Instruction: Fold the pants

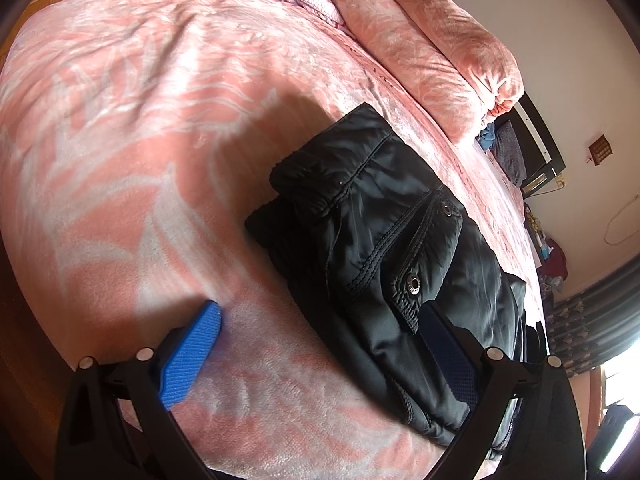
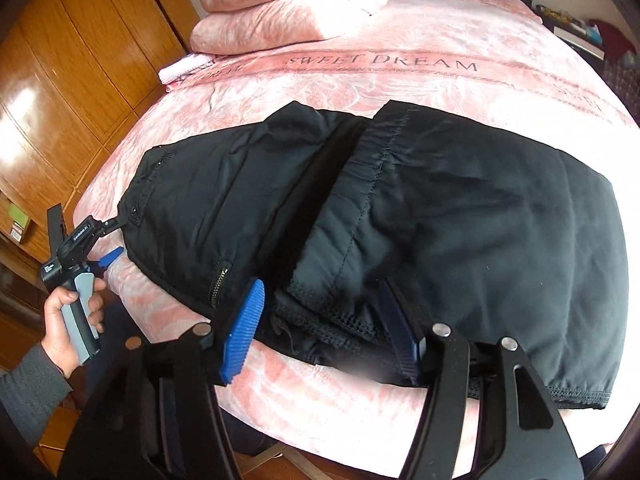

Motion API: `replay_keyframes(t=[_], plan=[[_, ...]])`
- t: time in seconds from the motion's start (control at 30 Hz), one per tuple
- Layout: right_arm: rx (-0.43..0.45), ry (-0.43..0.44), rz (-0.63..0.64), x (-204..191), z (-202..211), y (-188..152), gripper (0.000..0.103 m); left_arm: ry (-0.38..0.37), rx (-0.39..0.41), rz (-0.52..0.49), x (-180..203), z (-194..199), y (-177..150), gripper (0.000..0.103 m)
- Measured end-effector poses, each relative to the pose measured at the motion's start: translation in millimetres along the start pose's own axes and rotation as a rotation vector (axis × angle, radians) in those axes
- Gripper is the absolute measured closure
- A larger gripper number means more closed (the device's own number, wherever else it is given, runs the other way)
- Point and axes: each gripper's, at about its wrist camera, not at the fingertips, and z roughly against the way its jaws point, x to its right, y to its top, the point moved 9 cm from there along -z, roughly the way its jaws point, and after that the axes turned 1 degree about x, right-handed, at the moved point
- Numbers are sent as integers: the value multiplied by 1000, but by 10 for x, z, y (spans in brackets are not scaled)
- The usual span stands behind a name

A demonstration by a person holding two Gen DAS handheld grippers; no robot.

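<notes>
Right hand-held gripper (image 2: 320,332) spread (level) | over black pants (image 2: 440,208) hem

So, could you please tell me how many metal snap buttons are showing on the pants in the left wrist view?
2: one snap at the upper end of the pocket, another snap lower on the pocket edge. Folds of the pants may hide more.

pink bedspread (image 2: 400,80), folded blanket (image 2: 288,4), wooden wardrobe (image 2: 80,60)

Pants (image 2: 400,208) on bed (image 2: 400,80); folded blankets (image 2: 288,4) behind, wardrobe (image 2: 80,80) left.
</notes>
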Motion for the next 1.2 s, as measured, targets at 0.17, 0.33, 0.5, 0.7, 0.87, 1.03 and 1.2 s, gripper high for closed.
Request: replay_keyframes(t=[0.17, 0.33, 0.5, 0.7, 0.87, 1.03, 1.2], plan=[[-53, 14, -23, -17, -171, 15, 78, -16, 2, 6, -6, 7, 4, 4], [-27, 27, -14, -73, -90, 10, 94, -24, 3, 9, -7, 6, 6, 4], [10, 57, 23, -221, 149, 85, 95, -26, 4, 10, -10, 10, -2, 4], [-87, 31, 55, -170, -190, -138, 93, -29, 2, 14, -3, 11, 1, 4], [-155, 107, 98, -302, -101, -52, 62, -34, -17, 45, 13, 41, 50, 4], [-204, 241, 204, -599, 65, 527, 37, -188, -15, 297, -45, 146, 208, 4], [-324, 360, 322, -1160, -271, 1287, 26, -266, -53, 444, -70, -6, 321, 4]])
